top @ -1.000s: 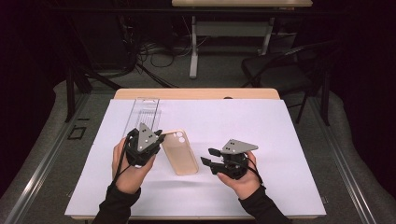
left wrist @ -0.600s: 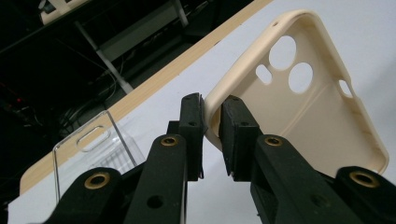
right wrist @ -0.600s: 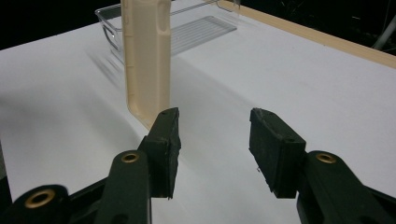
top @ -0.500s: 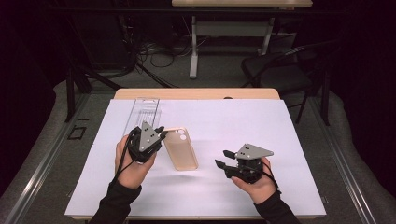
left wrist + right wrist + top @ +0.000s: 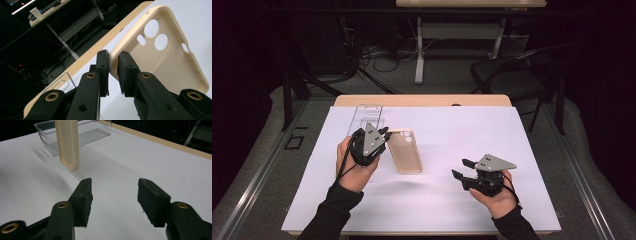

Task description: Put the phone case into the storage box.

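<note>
A beige phone case (image 5: 404, 152) with its inner side up hangs over the white mat, gripped at its far left corner. My left gripper (image 5: 385, 134) is shut on that corner rim; the left gripper view shows both pads (image 5: 103, 65) pinching the case (image 5: 162, 57) wall. My right gripper (image 5: 460, 168) is to the right of the case, apart from it and near the front of the mat. Its jaws have just been opening and have nothing between them (image 5: 113, 187). In the right gripper view the case (image 5: 67, 142) appears edge-on, a shadow beneath its near end.
A clear plastic tray (image 5: 366, 114) sits at the mat's far left, just beyond the left hand, also seen as the tray (image 5: 82, 135) behind the case. The white mat (image 5: 512, 140) covers a wooden table (image 5: 422, 100). A chair and cables are on the floor beyond.
My right gripper has drawn away from the case, to the right and toward the front edge, with its jaws spreading wider. The left gripper stays shut on the case.
</note>
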`<state>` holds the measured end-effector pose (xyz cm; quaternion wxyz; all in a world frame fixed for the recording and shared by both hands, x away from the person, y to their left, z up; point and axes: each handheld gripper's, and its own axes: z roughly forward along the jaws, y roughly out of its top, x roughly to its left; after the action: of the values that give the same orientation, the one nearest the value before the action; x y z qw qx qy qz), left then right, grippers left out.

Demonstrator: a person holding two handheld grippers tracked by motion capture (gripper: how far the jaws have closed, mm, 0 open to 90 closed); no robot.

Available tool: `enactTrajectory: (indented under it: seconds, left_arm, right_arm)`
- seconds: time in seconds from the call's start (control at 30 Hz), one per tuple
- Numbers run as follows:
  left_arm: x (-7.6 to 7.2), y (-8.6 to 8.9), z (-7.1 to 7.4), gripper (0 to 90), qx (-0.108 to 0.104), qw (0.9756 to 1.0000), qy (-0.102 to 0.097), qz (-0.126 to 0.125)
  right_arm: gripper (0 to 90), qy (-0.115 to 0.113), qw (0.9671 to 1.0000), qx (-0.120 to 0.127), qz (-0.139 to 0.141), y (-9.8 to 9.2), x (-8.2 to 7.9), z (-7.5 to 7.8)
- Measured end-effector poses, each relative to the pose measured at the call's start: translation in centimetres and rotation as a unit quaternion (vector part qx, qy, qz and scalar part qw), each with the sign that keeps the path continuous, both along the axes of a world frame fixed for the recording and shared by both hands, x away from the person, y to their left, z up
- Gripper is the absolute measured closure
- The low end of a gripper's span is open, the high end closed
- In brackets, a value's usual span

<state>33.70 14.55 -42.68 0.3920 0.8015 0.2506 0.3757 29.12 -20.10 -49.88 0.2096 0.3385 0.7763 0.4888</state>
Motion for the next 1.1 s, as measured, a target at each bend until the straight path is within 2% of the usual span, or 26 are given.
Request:
enactTrajectory:
  seconds: [0.3, 0.53, 0.8, 0.93, 1.1]
  left_arm:
    - [1.1, 0.7, 0.4, 79.8, -0.011, 0.9997, -0.021, 0.01]
    - [1.9, 1.1, 1.1, 79.8, -0.002, 0.9994, -0.03, 0.014]
    - [3.0, 1.3, 2.0, 79.8, 0.009, 0.9993, -0.033, 0.017]
    - [3.4, 1.4, 2.8, 79.8, 0.014, 0.9989, -0.041, 0.02]
    - [3.9, 1.5, 3.6, 79.8, 0.023, 0.9982, -0.052, 0.019]
  right_arm:
    - [28.6, -0.016, 0.9998, -0.007, -0.012, -0.5, 0.2, -0.3]
    - [22.3, -0.012, 0.9995, -0.002, -0.029, -0.9, 0.2, -0.5]
    - [13.8, -0.002, 0.9985, 0.017, -0.052, -1.4, 0.3, -0.7]
    - [0.0, -0.001, 0.9986, 0.016, -0.051, -1.5, 0.3, -0.8]
    - [0.0, 0.0, 0.9983, 0.015, -0.056, -1.7, 0.2, -1.0]
